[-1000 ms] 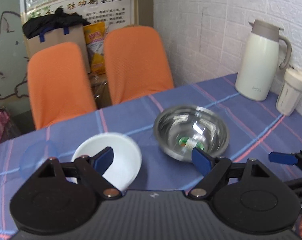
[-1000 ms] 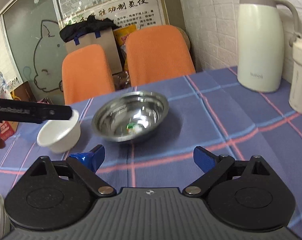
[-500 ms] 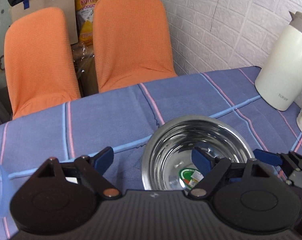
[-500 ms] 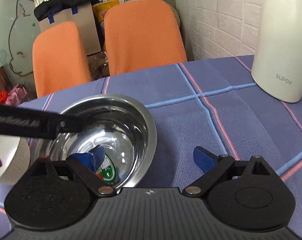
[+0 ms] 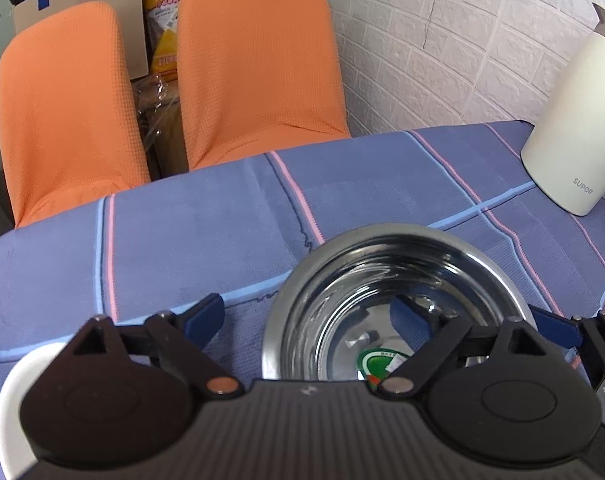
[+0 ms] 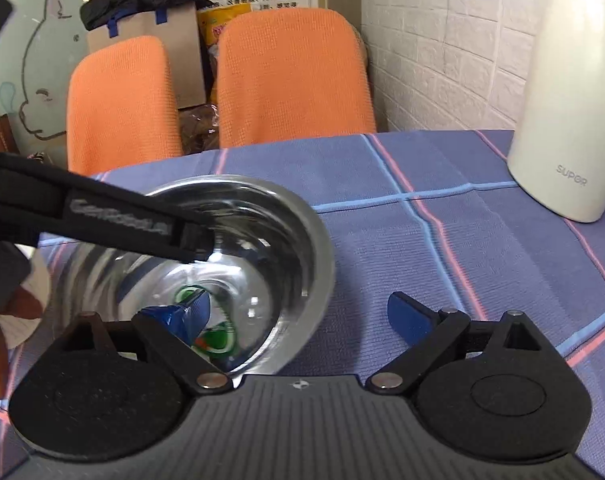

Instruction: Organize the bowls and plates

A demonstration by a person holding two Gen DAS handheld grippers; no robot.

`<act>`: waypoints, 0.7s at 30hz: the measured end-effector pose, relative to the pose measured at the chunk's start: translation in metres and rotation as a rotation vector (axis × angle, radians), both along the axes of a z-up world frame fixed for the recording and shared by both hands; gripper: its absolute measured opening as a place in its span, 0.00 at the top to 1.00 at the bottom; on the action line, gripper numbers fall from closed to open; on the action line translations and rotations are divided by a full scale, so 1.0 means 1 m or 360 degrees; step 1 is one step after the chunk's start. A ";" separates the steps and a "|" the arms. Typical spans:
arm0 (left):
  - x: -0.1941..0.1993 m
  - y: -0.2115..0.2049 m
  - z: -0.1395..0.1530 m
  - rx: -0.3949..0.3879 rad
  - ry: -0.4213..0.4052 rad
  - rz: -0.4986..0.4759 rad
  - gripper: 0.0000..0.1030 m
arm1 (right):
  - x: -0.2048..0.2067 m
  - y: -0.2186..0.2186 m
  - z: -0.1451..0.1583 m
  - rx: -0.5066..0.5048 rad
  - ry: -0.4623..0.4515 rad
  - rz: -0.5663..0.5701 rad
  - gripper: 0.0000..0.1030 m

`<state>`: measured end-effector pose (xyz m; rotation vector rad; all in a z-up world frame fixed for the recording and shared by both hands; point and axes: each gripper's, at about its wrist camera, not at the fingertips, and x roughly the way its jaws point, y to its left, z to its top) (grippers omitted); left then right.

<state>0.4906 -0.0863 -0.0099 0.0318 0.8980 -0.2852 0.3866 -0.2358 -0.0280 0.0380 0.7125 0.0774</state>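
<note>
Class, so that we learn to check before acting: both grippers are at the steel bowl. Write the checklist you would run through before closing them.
1. Left gripper open, one finger on each side of the steel bowl's rim: ok.
2. Right gripper open, straddling the rim on the other side: ok.
3. Steel bowl holds only a sticker: ok.
4. Steel bowl sitting flat on the tablecloth: cannot tell, it is blurred in the right wrist view.
5. White bowl apart from the steel bowl: cannot tell, it is mostly hidden under the left gripper.
6. Thermos jug stands apart from the bowl: ok.
</note>
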 end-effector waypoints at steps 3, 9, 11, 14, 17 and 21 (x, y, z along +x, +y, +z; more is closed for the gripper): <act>-0.001 -0.001 -0.001 0.0023 -0.0007 -0.0014 0.12 | 0.000 0.001 0.001 0.0043 -0.0006 0.0048 0.20; -0.002 0.000 -0.003 -0.0017 0.0011 -0.0075 0.25 | -0.002 0.004 0.000 0.0078 -0.0022 0.0139 0.21; -0.003 -0.001 -0.004 -0.0018 0.0011 -0.0093 0.39 | -0.002 0.004 0.002 0.0138 -0.0021 0.0170 0.24; -0.007 -0.006 -0.004 0.0036 -0.0012 -0.0154 0.51 | -0.005 0.007 0.006 0.0212 -0.0024 0.0229 0.23; -0.010 -0.006 -0.002 0.0052 -0.0003 -0.0162 0.51 | -0.006 0.010 0.009 0.0220 -0.0023 0.0227 0.23; -0.011 0.000 0.000 0.0016 0.0023 -0.0156 0.50 | -0.009 0.008 0.014 0.0303 -0.0029 0.0232 0.23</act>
